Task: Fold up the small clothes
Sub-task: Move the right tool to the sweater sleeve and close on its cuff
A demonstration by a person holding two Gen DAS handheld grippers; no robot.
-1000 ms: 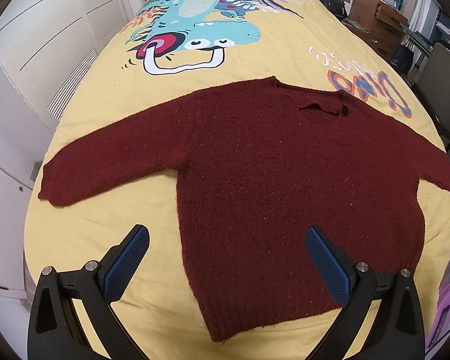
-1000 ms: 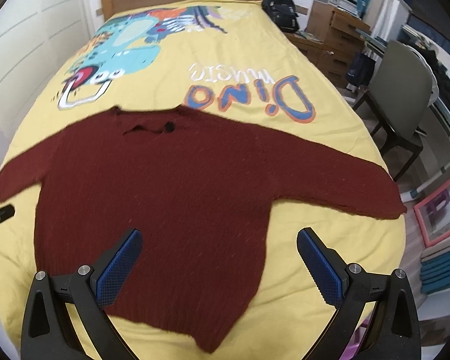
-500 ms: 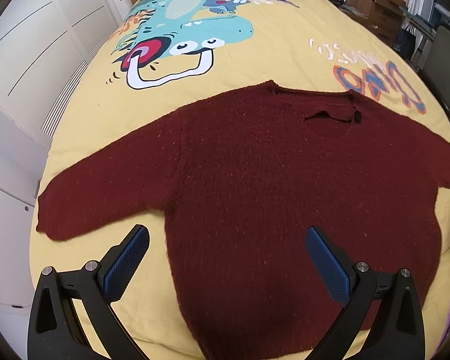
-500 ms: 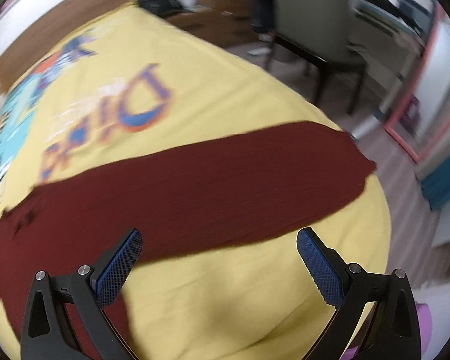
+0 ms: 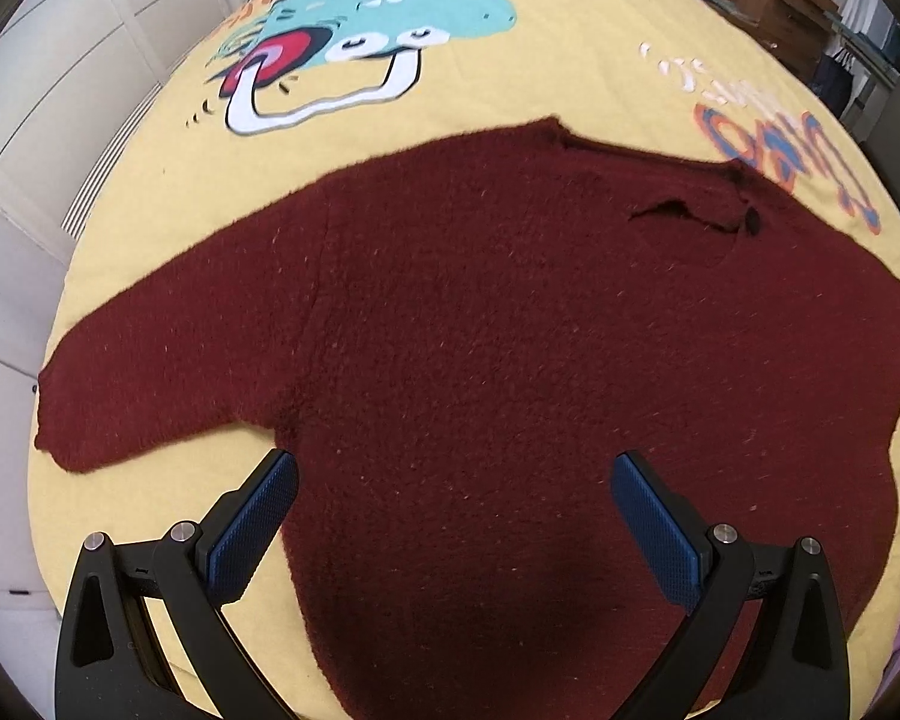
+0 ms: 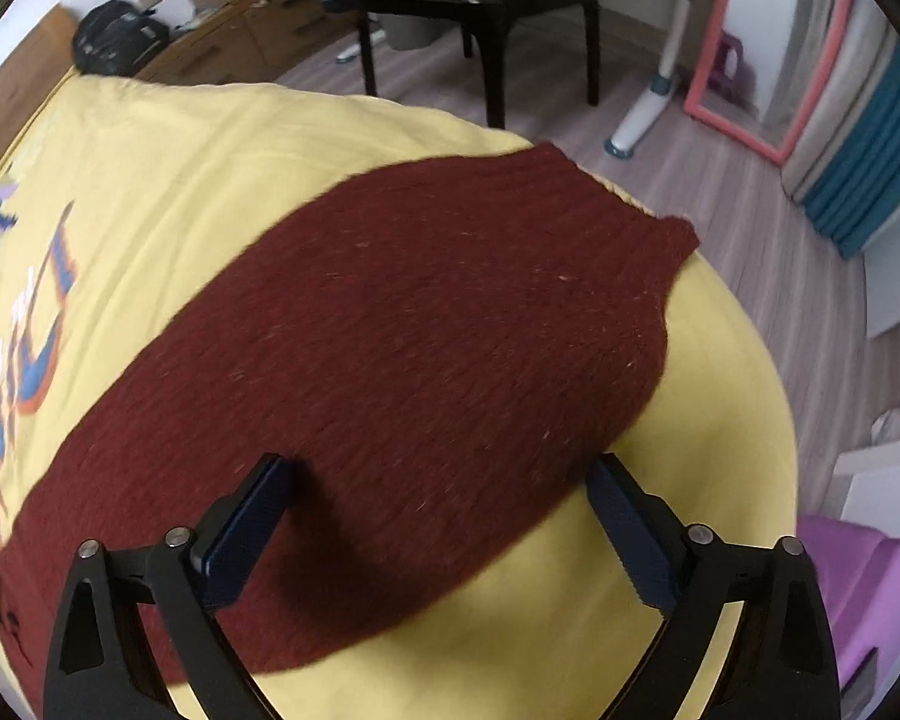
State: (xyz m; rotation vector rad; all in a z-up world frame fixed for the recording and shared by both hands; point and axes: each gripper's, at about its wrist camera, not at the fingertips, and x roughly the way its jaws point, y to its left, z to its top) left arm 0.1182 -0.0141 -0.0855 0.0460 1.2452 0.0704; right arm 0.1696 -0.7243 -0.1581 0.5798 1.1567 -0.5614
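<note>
Both grippers hung low over the sweater (image 5: 510,360).
Left gripper (image 5: 453,516) and right gripper (image 6: 438,510) gaped wide, holding nothing.

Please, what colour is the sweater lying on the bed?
Dark red, a plain maroon knit sweater, shown best in the left wrist view.

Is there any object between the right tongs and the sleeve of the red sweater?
Nothing visible stands between them. The right tongs are open directly over the sweater sleeve, which lies flat on the yellow bedspread. No other object is on the sleeve.
</note>
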